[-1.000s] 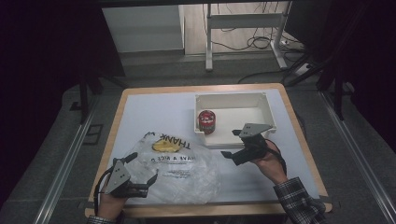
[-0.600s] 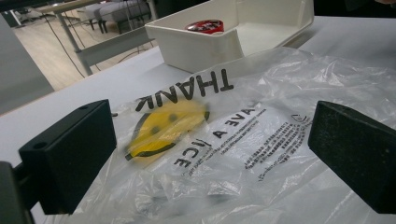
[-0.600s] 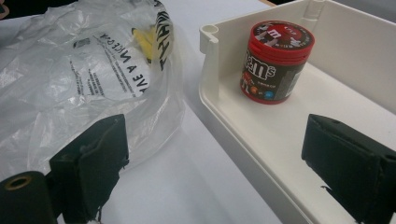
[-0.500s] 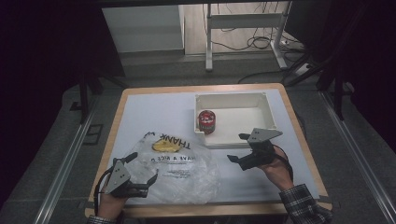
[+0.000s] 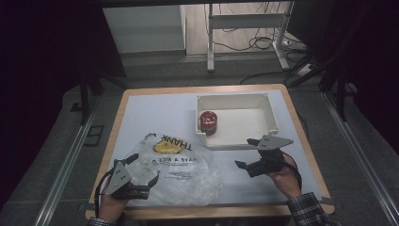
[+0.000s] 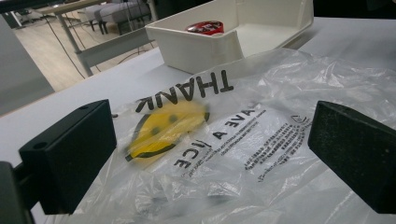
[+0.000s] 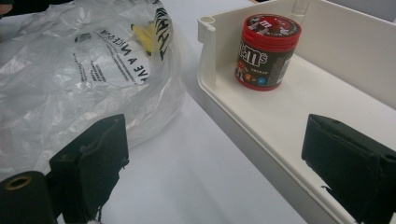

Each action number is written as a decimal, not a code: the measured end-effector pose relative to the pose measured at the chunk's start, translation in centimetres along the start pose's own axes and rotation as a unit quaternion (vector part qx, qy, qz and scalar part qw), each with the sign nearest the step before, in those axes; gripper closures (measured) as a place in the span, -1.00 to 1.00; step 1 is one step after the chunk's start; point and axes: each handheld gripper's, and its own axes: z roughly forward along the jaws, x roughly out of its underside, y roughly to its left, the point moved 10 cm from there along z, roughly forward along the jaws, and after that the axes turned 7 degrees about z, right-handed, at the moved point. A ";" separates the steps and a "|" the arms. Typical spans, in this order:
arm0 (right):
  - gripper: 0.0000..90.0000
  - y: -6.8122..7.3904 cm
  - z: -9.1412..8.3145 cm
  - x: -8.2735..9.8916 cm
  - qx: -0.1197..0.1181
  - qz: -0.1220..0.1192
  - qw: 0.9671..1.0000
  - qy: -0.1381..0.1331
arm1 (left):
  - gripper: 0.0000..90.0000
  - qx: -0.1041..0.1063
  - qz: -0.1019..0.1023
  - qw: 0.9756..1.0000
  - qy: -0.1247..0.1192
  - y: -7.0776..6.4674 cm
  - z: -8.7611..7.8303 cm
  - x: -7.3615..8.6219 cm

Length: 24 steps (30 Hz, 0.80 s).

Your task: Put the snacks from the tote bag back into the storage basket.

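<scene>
A clear plastic bag (image 5: 181,169) with a yellow smiley and black lettering lies crumpled on the white table's near left. My left gripper (image 5: 143,168) stands open at the bag's left edge, and in the left gripper view its jaws straddle the bag (image 6: 261,126) without pinching it; the left gripper (image 6: 212,158) is empty. A red candy tub (image 5: 208,122) stands upright in the near left corner of the white tray (image 5: 235,97). My right gripper (image 5: 245,153) hovers open just in front of the tray. In the right gripper view, the right gripper (image 7: 219,163) faces the tub (image 7: 266,51) and the tray wall (image 7: 243,121).
The bag (image 7: 70,74) lies close to the tray's left corner. Bare tabletop (image 5: 150,113) stretches behind the bag. The table's wooden edge (image 5: 308,141) runs close to the right of the tray. Beyond the far edge stand table legs and cables on the floor.
My right gripper has drawn back from the tray toward the near edge and slightly right. The left gripper, the bag and the tub have stayed put.
</scene>
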 end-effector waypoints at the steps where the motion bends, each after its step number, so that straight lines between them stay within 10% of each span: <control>1: -0.83 0.0 -0.2 0.0 0.002 -0.001 1.000 -0.001 | -0.98 0.000 0.000 1.000 0.000 0.0 0.0 0.0; 24: -0.83 -0.5 -3.6 2.2 0.024 0.012 1.000 -0.015 | -0.98 0.001 -0.002 1.000 0.000 -0.1 0.0 0.0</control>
